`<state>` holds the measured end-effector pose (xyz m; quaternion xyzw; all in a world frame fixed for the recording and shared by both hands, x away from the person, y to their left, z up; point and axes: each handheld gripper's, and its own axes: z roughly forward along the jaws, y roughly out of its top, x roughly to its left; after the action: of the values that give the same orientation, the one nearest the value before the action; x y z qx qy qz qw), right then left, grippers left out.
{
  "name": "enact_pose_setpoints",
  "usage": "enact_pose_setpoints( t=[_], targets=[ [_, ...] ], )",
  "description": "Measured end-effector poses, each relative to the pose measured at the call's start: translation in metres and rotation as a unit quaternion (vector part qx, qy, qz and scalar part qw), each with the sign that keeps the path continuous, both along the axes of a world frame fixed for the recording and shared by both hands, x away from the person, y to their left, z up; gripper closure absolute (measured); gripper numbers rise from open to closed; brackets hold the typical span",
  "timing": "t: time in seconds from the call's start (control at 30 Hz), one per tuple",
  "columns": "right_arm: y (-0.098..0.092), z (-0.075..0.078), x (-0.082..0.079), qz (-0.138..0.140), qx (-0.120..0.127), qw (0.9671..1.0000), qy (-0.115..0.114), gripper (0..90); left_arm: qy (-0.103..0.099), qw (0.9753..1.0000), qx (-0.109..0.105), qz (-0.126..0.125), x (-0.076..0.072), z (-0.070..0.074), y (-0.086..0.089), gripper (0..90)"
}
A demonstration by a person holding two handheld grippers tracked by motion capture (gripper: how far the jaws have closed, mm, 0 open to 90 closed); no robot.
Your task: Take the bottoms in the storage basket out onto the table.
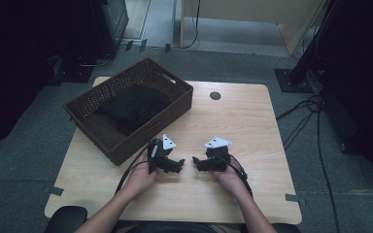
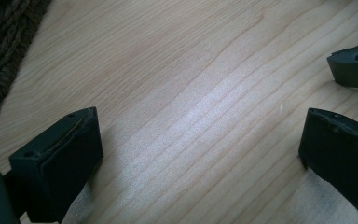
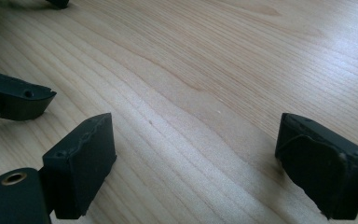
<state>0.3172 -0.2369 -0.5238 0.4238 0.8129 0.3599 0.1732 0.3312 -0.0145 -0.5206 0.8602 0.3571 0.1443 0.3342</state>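
at the near middle of the table, in the high view, the left gripper and the right gripper rest low on the bare wood, tips facing each other and just apart. both stand with jaws spread wide and nothing between them; each gripper view looks along its own open jaws at plain wood grain, with a tip of the other gripper farther off. the thing nearest to be worked is the black cloth, bunched in the woven basket, and it lies at about ten o'clock from the grippers, up and to the left. the basket's long axis runs from eight o'clock to two o'clock, with its near long wall just beside the left gripper. the left gripper is plainly the nearer one; its own view catches the basket's weave at the left edge. by my judgement, a reach for the cloth would have to rise over that near wall, then drop into the basket.
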Motion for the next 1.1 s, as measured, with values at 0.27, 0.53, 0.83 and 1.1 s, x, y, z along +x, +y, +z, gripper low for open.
enact_pose_setpoints(
  t=[0.27, 0.53, 0.83, 1.1],
  targets=[
    [0.0000, -0.0001, 0.0003, 0.001, 0.001, 1.0000, -0.002, 11.5, 0.000, 1.0000, 0.000, 0.000, 0.0000, 0.0000, 0.0000, 0.0],
    [0.0001, -0.0001, 0.0003, 0.000, 0.001, 1.0000, -0.002, 11.5, 0.000, 1.0000, 0.000, 0.000, 0.0000, 0.0000, 0.0000, 0.0],
    [0.0001, -0.0001, 0.0003, 0.000, 0.001, 1.0000, -0.002, 11.5, 0.000, 1.0000, 0.000, 0.000, 0.0000, 0.0000, 0.0000, 0.0],
    [0.0001, -0.0001, 0.0003, 0.000, 0.001, 1.0000, -0.002, 11.5, 0.000, 0.9996, 0.001, -0.027, -0.0001, 0.0002, 0.0055, 0.0]
  ],
)
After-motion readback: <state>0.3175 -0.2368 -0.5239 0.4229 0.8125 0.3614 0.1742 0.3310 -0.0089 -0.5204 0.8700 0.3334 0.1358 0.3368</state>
